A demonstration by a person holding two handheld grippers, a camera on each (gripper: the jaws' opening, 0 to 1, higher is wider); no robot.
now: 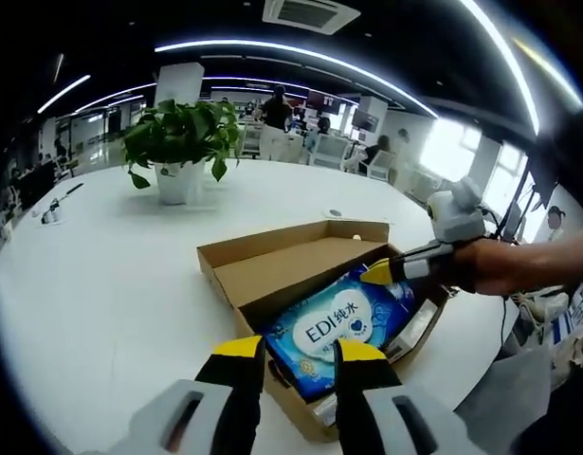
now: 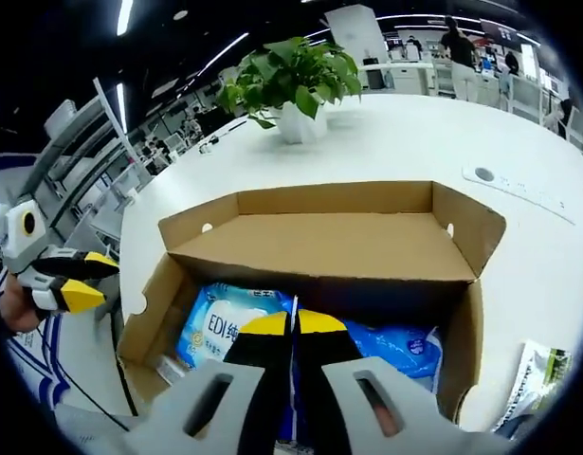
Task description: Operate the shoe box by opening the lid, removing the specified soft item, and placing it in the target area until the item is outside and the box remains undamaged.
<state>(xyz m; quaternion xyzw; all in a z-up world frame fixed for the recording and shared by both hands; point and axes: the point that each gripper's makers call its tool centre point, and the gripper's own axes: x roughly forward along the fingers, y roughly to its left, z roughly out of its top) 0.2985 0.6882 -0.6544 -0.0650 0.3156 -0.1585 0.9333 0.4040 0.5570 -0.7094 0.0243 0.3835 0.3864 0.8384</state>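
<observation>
Right gripper (image 2: 292,324): yellow tips pressed together, down inside the shoe box (image 2: 319,242) over the wipes pack (image 2: 225,327); can't tell if they pinch its film. Left gripper (image 1: 289,353): jaws apart, holding nothing, hovering just outside the box's near corner. Pack is blue-and-white soft plastic, lying flat on the box floor. Lid flipped fully back, flat behind the box. Box is plain brown cardboard on a white table (image 1: 101,275). Potted plant (image 1: 182,142) well beyond the lid. Wrapped packet (image 2: 542,374) just beside the box's side wall. Table otherwise bare around the box.

White table (image 1: 101,275), potted plant (image 1: 182,142) (office behind), ceiling strip lights (image 1: 272,47).
</observation>
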